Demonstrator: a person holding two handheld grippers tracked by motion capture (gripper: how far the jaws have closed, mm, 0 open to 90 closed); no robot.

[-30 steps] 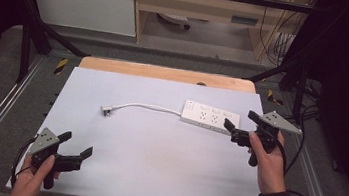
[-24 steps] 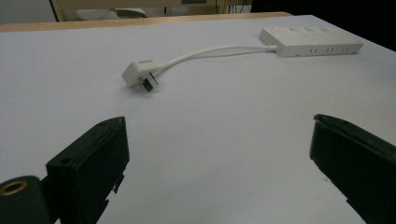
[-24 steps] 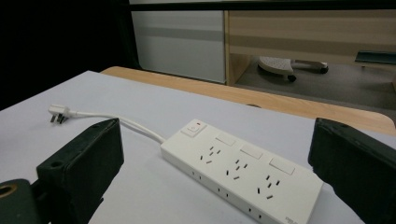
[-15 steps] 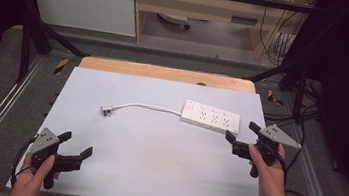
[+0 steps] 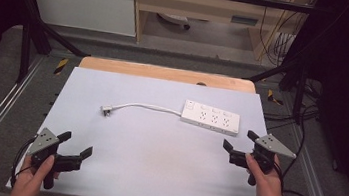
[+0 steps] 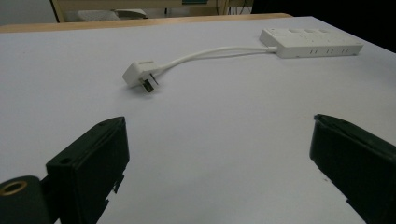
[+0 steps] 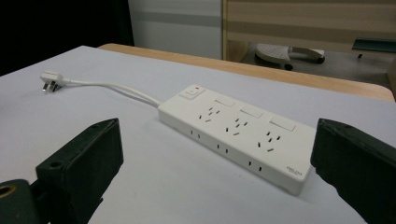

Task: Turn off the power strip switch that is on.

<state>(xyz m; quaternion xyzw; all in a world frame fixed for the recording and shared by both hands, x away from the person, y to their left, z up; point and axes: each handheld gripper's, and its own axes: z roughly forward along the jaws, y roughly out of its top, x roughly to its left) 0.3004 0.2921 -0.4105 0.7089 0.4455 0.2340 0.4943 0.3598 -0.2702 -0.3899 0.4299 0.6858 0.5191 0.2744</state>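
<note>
Nothing is gripped yet: both grippers, left (image 5: 76, 153) and right (image 5: 238, 147), gape empty; the strip (image 5: 211, 117) lies untouched near the table's (image 5: 156, 151) right edge.

Most of the white table (image 5: 153, 176) lies bare, lower and centre frame. The strip (image 5: 211, 117) at upper right, its cord (image 5: 146, 106) and plug (image 5: 106, 111) (centre-left) bar the upper middle. Both grippers sit near the bottom corners, jaws apart.

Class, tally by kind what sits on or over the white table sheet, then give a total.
White power strip with its plug: 1
Hand-held grippers, left hand-held gripper and right hand-held gripper: 2
Total: 3
</note>
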